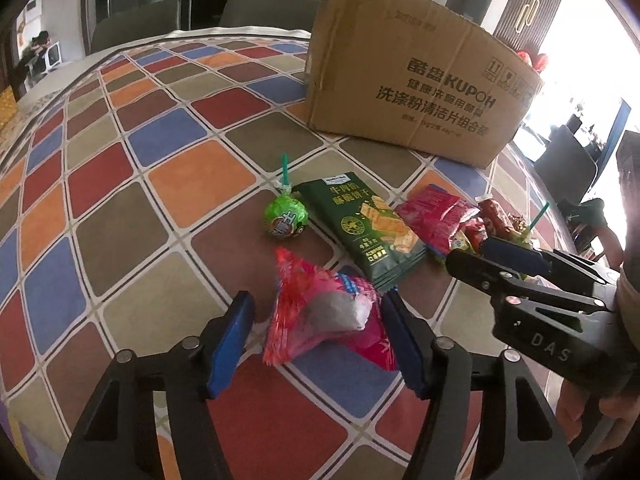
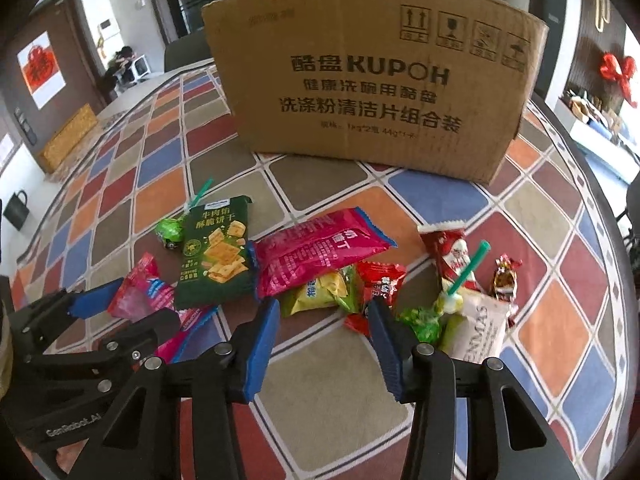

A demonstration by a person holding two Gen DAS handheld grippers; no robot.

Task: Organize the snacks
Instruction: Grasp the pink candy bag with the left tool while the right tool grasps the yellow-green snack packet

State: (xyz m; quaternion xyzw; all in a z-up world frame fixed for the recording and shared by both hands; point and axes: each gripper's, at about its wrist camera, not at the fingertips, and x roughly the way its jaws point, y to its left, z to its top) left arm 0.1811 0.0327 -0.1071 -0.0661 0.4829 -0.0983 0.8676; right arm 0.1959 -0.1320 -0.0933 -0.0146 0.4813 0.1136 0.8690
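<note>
Snacks lie on a checkered tablecloth (image 1: 120,184) in front of a cardboard box (image 1: 408,80), which also shows in the right wrist view (image 2: 360,80). My left gripper (image 1: 316,316) is open, its blue pads on either side of a pink-red packet (image 1: 320,320) without touching it. My right gripper (image 2: 322,320) is open and empty, just in front of a yellow-green packet (image 2: 320,290) and a small red packet (image 2: 378,280). A green cracker pack (image 2: 216,256), a large pink bag (image 2: 316,252) and a green lollipop (image 1: 286,220) lie nearby.
At the right lie a red-white bar (image 2: 452,256), a white packet (image 2: 476,332), a second green lollipop (image 2: 424,320) and a small wrapped candy (image 2: 505,280). The left gripper appears at the lower left in the right wrist view (image 2: 120,304). Chairs stand behind the table.
</note>
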